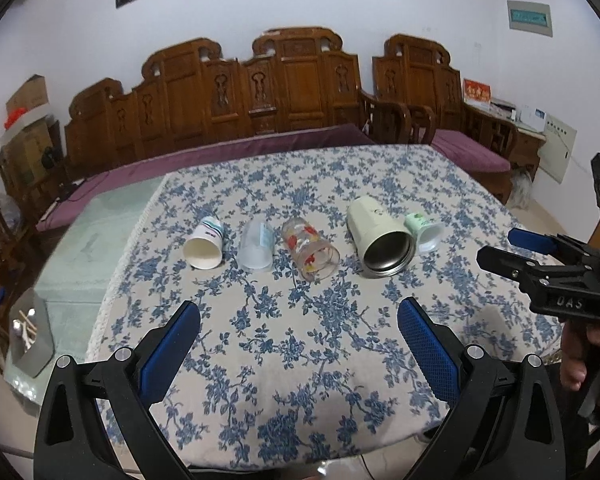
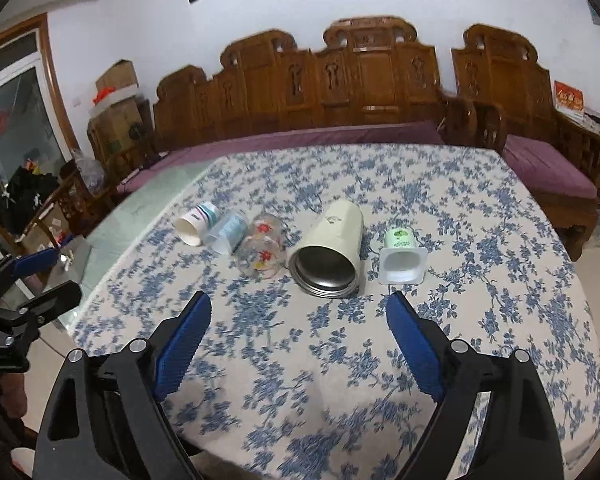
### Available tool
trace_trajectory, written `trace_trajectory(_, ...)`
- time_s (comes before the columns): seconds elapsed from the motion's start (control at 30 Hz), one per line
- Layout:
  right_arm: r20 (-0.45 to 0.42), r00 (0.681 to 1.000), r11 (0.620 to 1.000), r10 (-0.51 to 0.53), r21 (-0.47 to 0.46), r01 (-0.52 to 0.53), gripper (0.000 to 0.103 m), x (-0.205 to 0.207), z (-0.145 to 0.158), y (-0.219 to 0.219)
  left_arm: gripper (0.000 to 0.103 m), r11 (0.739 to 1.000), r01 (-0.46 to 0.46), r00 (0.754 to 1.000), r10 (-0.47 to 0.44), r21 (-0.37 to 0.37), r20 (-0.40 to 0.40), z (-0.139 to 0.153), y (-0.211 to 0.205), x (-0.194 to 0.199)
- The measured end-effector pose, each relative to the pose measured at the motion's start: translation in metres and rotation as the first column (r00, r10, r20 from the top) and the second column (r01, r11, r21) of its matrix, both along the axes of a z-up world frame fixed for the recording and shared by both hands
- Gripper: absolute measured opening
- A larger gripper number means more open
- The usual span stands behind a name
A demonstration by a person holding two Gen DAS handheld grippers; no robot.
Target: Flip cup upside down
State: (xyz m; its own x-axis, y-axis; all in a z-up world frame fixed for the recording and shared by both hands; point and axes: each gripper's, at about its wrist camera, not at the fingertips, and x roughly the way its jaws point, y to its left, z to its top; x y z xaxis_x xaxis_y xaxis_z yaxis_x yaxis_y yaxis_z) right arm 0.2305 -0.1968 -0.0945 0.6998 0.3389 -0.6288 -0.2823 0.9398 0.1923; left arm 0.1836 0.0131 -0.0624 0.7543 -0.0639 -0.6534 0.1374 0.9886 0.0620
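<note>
Several cups lie on their sides in a row on the floral tablecloth (image 1: pixel 300 360), mouths toward me: a white paper cup (image 1: pixel 205 243) (image 2: pixel 194 222), a clear plastic cup (image 1: pixel 256 246) (image 2: pixel 228 232), a glass with red flowers (image 1: pixel 310 249) (image 2: pixel 260 250), a cream steel tumbler (image 1: pixel 378 236) (image 2: pixel 328 250) and a small green-and-white cup (image 1: pixel 424 230) (image 2: pixel 402 256). My left gripper (image 1: pixel 298 320) is open and empty, short of the row. My right gripper (image 2: pixel 299 312) is open and empty, just short of the tumbler.
The right gripper also shows at the right edge of the left wrist view (image 1: pixel 548 264), and the left gripper at the left edge of the right wrist view (image 2: pixel 24 292). A carved wooden bench (image 1: pixel 260 92) with purple cushions stands behind the table. Cardboard boxes (image 1: pixel 28 120) are at far left.
</note>
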Motion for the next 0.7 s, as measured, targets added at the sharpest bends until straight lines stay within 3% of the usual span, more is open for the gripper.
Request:
trace_trajectory(0.2, -0.070, 0.998, 0.999, 0.009, -0.035, -0.011, 0.089, 0.053, -0.024, 0.002, 0.095, 1.000, 0.007, 0.998, -0.007, 0.001, -0.066, -0.025, 0.006, 0.039)
trace_trajectory(0.53, -0.149, 0.988, 0.996, 0.037, -0.073, -0.048, 0.086, 0.144, -0.036, 0.021, 0.095, 1.000, 0.020, 0.992, -0.020, -0.001, -0.124, -0.050, 0.017, 0.088)
trace_trajectory(0.7, -0.249, 0.968, 0.992, 0.038, -0.106, -0.067, 0.086, 0.196, -0.053, 0.033, 0.095, 1.000, 0.027, 0.988, -0.028, -0.014, -0.152, -0.060, 0.025, 0.103)
